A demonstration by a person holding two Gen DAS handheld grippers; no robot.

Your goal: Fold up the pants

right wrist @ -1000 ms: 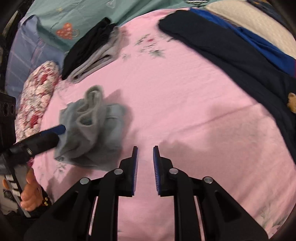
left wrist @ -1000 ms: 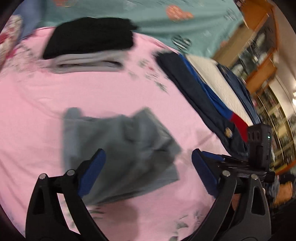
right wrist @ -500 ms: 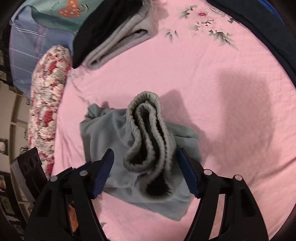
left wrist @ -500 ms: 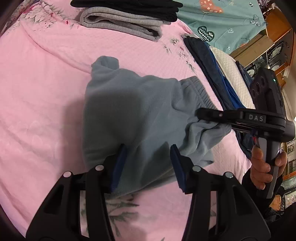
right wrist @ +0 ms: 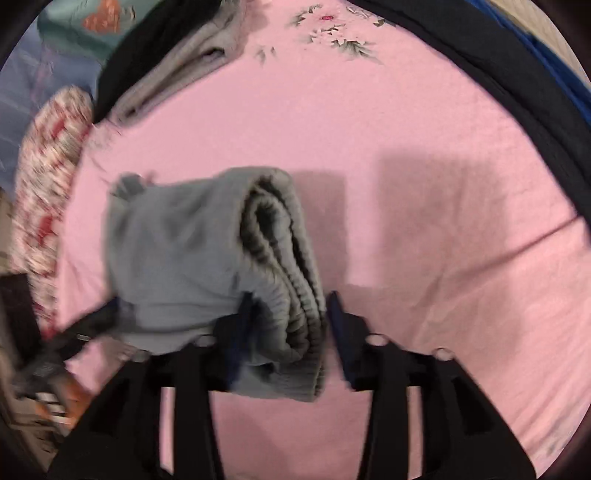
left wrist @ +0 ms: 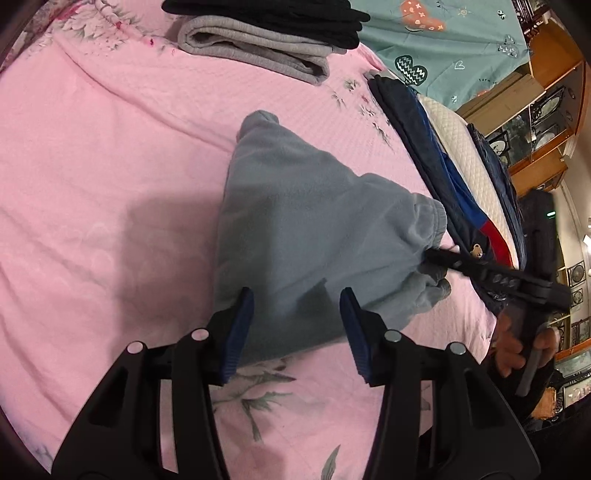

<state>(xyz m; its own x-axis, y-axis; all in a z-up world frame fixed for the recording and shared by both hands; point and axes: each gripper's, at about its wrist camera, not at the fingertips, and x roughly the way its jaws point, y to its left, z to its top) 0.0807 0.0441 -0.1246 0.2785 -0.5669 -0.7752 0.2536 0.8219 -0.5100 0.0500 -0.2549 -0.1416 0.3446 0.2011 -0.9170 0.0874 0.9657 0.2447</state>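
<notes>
Blue-padded, the left gripper is about half open with the near edge of the soft grey fleece pants between its fingers, but I cannot tell if the pads press on the cloth. The right gripper has the ribbed waistband bunched between its fingers, and its jaws are opening. The pants lie in a loose heap on the pink bed sheet, with a folded grey and black clothes pile farther back and a dark blue jacket off to the side.
</notes>
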